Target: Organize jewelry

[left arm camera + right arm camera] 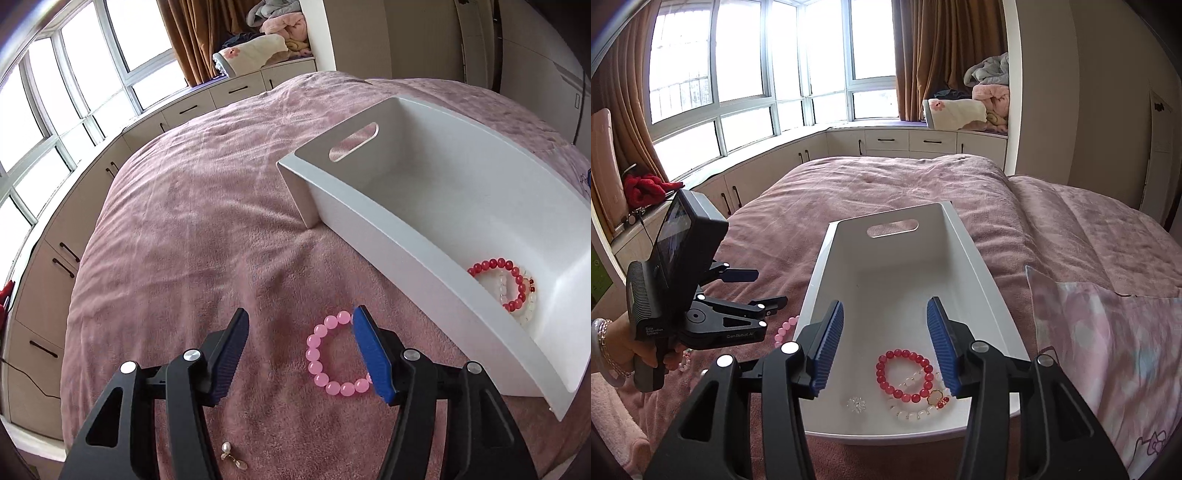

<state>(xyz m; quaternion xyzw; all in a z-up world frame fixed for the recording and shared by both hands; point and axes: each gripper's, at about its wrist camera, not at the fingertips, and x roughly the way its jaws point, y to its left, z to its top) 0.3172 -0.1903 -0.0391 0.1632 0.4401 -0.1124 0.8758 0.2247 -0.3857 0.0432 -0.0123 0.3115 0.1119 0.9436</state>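
Observation:
A white tray (373, 236) (897, 273) stands on the pink bed. At its near end lie a red bead bracelet (491, 264) (883, 363), a white bead bracelet (526, 314) (912, 415) and a small crystal piece (857, 403). A pink bead bracelet (317, 354) (786, 328) lies on the blanket just left of the tray. My left gripper (301, 312) (762, 290) hovers above it, open; its right finger hides part of the ring. A pearl earring (232, 456) lies nearer, below the left gripper. My right gripper (885, 302) is open over the tray, holding nothing.
A hand (646, 354) with wrist bracelets holds the left gripper. A patterned pillow (1108, 350) lies right of the tray. Cabinets (886, 142) under the window run along the far side of the bed, with piled bedding (979, 107) on top.

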